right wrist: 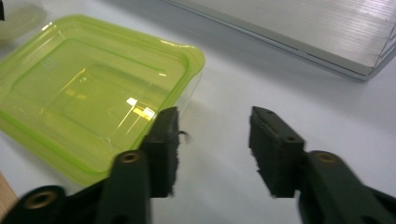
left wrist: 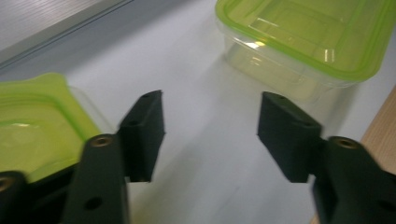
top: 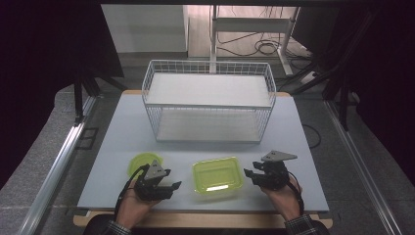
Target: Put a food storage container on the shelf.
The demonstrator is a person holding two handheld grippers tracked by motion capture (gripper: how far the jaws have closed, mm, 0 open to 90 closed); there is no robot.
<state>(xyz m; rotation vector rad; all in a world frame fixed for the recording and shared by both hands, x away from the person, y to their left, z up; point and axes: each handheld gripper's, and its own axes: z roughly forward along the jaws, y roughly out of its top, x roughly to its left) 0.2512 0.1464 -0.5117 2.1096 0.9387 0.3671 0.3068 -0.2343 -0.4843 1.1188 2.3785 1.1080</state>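
A rectangular clear container with a green lid (top: 218, 177) (left wrist: 303, 42) (right wrist: 88, 88) sits near the table's front edge, between my two grippers. A round green-lidded container (top: 138, 161) (left wrist: 32, 126) lies to its left, partly behind my left gripper (top: 173, 186) (left wrist: 210, 135). That gripper is open over bare table, with its jaws pointing toward the rectangular container and nothing between them. My right gripper (top: 248, 174) (right wrist: 212, 149) is also open, just right of the rectangular container. Its left jaw stands close to the container's corner, and only bare table shows between the jaws.
A white wire basket (top: 208, 100) (right wrist: 303, 23) with a flat shelf stands at the back middle of the grey table (top: 122, 137). The wooden front edge (left wrist: 380, 126) runs just behind the grippers. Dark curtains and metal rails flank the table.
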